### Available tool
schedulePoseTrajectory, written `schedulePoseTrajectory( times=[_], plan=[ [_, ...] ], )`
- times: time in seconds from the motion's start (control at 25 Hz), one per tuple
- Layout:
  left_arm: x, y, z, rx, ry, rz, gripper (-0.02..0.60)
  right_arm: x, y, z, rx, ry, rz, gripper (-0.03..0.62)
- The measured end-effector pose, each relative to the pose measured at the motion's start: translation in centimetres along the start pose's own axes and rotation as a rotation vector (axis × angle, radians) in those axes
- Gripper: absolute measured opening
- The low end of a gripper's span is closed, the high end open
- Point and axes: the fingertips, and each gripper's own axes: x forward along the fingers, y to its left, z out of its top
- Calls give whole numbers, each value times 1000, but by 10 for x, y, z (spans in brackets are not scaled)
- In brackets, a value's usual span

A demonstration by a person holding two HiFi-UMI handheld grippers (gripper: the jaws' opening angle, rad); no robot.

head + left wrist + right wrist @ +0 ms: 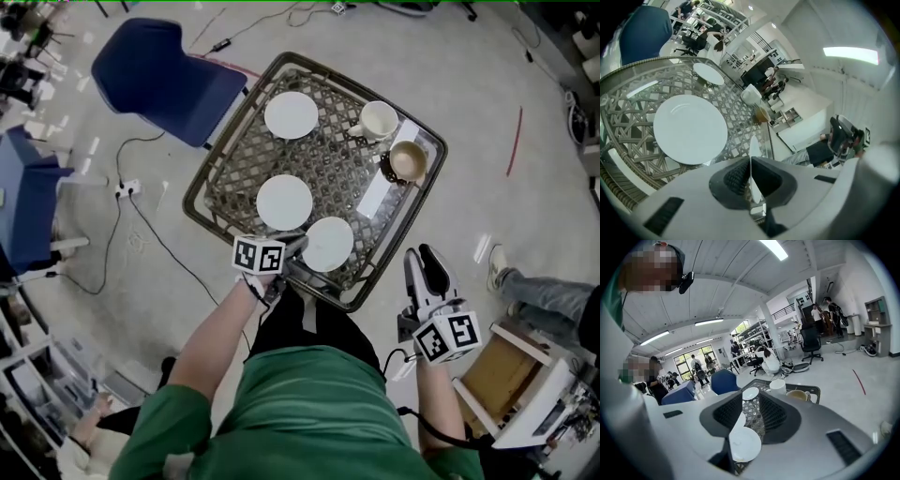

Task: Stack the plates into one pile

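Three white plates are on or just over a wicker table with a glass top: a far plate, a middle plate and a near plate. My left gripper is shut on the near plate's left rim. In the left gripper view that plate stands edge-on between the jaws of my left gripper, with the middle plate beyond it. My right gripper hangs off the table's right corner, open with nothing between its jaws. In the right gripper view the near plate shows past my right gripper.
A white cup, a brown bowl and a white strip sit on the table's right side. A blue chair stands at the far left. A cable and socket block lie on the floor. A person's leg is at the right.
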Motion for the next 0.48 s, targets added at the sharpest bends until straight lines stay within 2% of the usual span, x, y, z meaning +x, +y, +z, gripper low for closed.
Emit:
schedulePoseTrajectory(
  times=[0.16,0.48],
  plan=[
    [-18,-4,17,-27,-62,-63,29,3,6,1,1,-6,7,127],
    [-60,7,57,-81,-219,-99,29,8,19,9,-8,-20,9,124]
  ],
)
